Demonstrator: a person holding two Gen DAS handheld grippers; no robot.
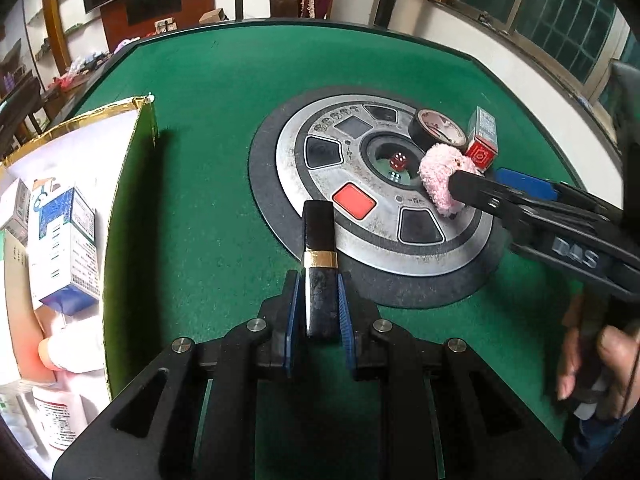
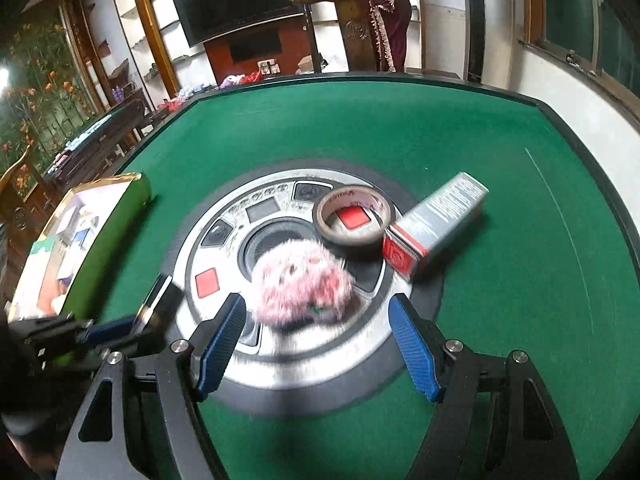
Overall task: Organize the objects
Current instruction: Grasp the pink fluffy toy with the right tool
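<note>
Left wrist view: the left gripper point(image 1: 319, 308) fingers clamp a glossy black gold-banded bar point(image 1: 319, 256); the right gripper point(image 2: 316, 344) fingers spread wide near a fluffy pink puff point(image 2: 304, 290) over the green felt bench point(image 2: 360, 132).

Table point(image 2: 360, 132): we see green felt.
Fluffy toy point(image 2: 304, 284): we see pink fuzz.
Small box point(image 2: 436, 224): grey, red end at 7 o'clock.
Stick point(image 1: 320, 264): black, gold band.
Finger pads point(image 2: 412, 348): blue, bumpy.
</note>
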